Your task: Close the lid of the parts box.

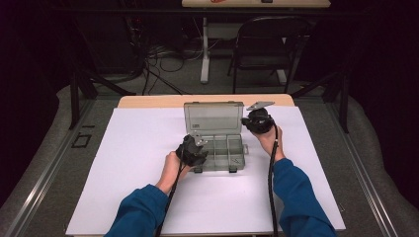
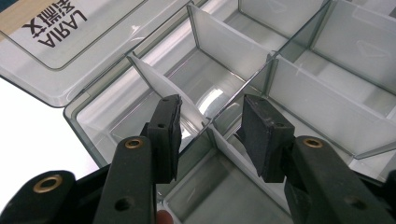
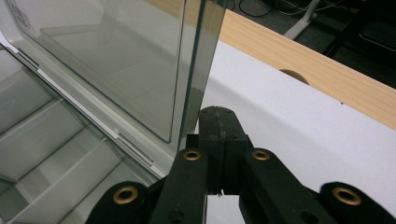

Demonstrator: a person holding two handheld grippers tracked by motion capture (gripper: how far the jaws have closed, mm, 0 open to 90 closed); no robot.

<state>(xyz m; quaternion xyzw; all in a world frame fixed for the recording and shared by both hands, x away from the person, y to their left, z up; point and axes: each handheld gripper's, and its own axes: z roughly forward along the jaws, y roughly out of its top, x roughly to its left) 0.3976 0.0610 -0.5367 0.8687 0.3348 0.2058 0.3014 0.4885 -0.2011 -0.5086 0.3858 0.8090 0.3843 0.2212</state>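
A clear grey organiser box (image 1: 226, 154) lies open on the white sheet, its lid (image 1: 213, 117) standing upright at the back. My left gripper (image 1: 195, 148) is at the box's near left corner. Its jaws (image 2: 212, 135) stand open, straddling a thin white divider (image 2: 161, 84) where the compartments meet, and the pads (image 2: 168, 135) are apart from it. The compartments look empty. My right gripper (image 1: 253, 121) is at the lid's right edge. Its jaws (image 3: 218, 122) are shut with nothing between them, the tip just beside the lid's edge (image 3: 198, 65).
The white sheet (image 1: 143, 168) covers most of the wooden table (image 3: 299, 53), with free room on both sides of the box. Beyond the far edge stand a folding chair (image 1: 267, 44), a desk leg (image 1: 204, 49) and floor cables (image 1: 163, 59).
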